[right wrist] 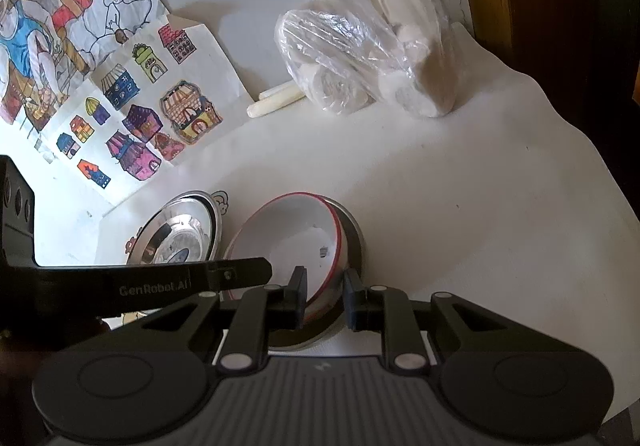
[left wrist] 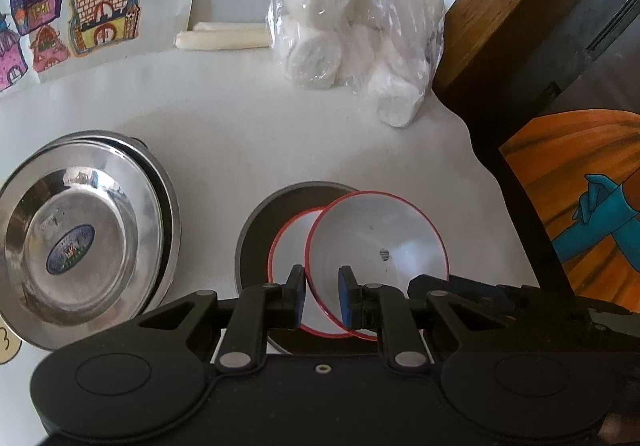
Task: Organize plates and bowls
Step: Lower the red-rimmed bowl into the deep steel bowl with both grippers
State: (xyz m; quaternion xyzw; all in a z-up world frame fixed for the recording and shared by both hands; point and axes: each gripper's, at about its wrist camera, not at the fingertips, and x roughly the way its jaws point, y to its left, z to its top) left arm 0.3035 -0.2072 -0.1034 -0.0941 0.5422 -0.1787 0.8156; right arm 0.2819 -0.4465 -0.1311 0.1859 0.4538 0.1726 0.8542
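While both claws pinch the red-rimmed bowl (left wrist: pixel 376 242), left claw (left wrist: pixel 322 296) and right claw (right wrist: pixel 325 296) on its near rim, it hangs tilted over the dark plate (left wrist: pixel 256 238). It looks light, stiff and slick, so rim grips suit it.

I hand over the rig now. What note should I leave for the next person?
Left tongs: shut on the rim of the top bowl, which is tilted.
Right tongs: astride the top bowl's near edge, it seems; grip unclear.
Things: second bowl lies under it on the dark plate; steel bowls stand beside.
Done: steel bowls stacked.
Left: nest the top bowl flat.
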